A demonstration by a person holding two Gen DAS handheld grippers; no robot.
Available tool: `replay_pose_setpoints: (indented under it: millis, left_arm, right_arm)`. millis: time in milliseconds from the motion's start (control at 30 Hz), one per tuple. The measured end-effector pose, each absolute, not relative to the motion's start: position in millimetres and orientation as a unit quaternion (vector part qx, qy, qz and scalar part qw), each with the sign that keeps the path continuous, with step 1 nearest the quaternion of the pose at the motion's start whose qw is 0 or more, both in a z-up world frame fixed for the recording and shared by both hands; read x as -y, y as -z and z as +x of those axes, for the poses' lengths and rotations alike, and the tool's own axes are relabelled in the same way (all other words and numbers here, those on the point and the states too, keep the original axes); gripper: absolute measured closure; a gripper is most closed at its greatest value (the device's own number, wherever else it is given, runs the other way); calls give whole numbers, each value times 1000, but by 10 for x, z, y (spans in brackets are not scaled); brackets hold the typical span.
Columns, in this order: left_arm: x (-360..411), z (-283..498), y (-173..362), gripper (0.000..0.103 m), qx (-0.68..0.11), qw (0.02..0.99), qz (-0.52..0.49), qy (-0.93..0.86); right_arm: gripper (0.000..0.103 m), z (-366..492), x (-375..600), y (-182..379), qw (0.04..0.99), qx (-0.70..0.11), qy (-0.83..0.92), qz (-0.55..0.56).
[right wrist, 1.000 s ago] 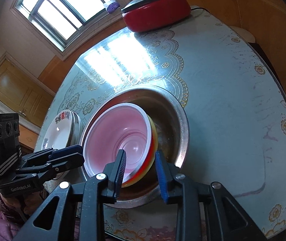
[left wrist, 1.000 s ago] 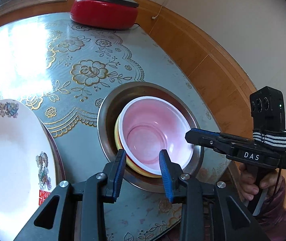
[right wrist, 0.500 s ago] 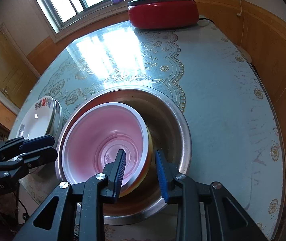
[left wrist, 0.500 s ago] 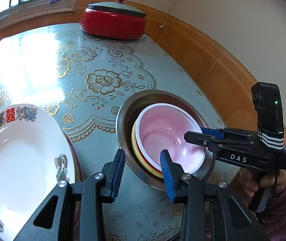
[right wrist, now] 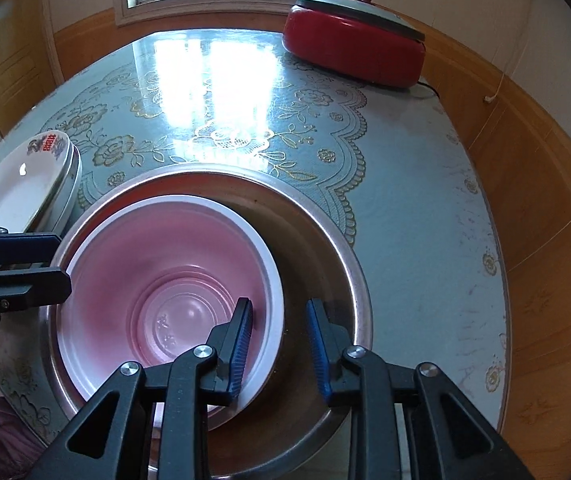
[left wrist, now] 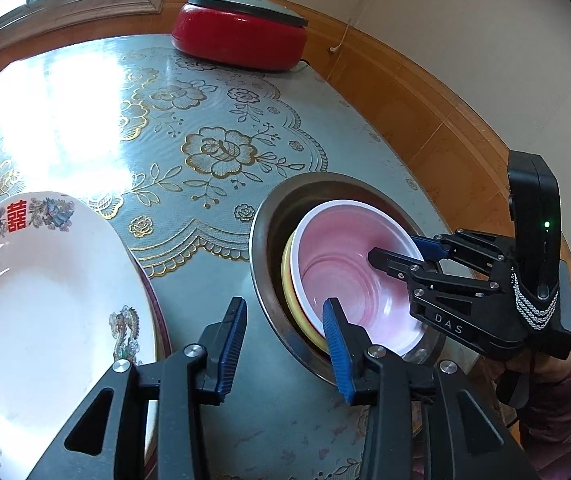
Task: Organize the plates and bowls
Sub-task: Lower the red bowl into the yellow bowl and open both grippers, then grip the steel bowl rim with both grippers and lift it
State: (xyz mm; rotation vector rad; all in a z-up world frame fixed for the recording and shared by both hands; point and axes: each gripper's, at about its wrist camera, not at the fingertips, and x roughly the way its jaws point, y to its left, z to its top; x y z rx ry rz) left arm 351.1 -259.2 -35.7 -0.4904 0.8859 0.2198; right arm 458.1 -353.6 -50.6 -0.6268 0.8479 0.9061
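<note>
Bowls are sitting nested in the steel basin (right wrist: 349, 264): the pink bowl (right wrist: 165, 280) on top, a yellow bowl (left wrist: 287, 280) under it. The right gripper (right wrist: 278, 344) is straddling the pink bowl's near rim, its jaws just now closing but not yet pressing it. The left gripper (left wrist: 285, 344), jaws just now opening and empty, is hovering over the bench (left wrist: 213, 128) with the basin's near edge just ahead of its right finger. Left of it, white plates (left wrist: 45, 300) are lying stacked; a red pot (left wrist: 241, 36) is standing far beyond.
</note>
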Motion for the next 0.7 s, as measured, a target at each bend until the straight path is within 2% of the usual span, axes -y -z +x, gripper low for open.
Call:
replay_pose_setpoints:
  millis: [367, 700]
  left_arm:
    - [2606, 3552, 368, 56, -426, 868, -229, -108]
    - [2631, 3558, 383, 56, -429, 869, -223, -110]
  right_arm:
    - [77, 4515, 3463, 462, 785, -346, -401, -320]
    - [71, 4572, 3618, 350, 792, -375, -410, -252]
